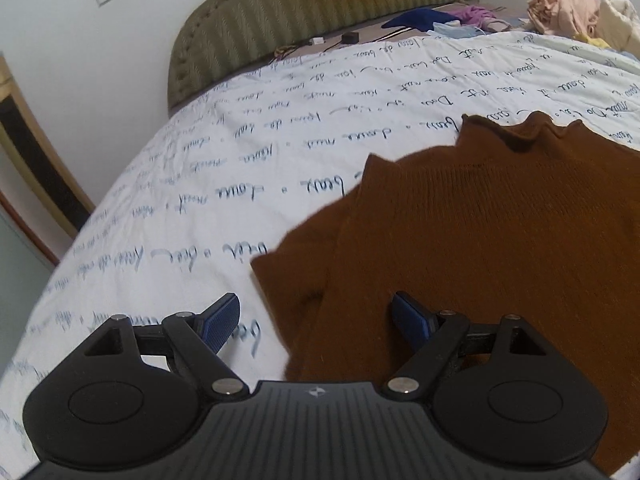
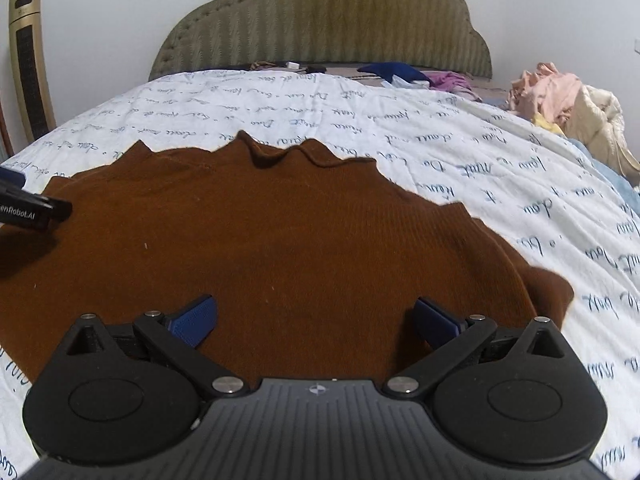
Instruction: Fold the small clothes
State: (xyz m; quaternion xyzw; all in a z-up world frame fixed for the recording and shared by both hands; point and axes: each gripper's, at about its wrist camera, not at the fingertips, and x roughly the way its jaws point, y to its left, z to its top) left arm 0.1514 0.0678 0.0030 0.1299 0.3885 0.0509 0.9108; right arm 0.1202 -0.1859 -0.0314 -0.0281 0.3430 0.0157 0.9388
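On the script-printed bedspread the brown knit garment lies spread nearly flat, one side flap turned in. Left gripper and right gripper both gape empty above it, so most folds seem left.

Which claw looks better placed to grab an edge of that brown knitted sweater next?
Probably the left claw: open, it straddles the brown knitted sweater's side edge. The right claw, also open, hangs over the plain middle.
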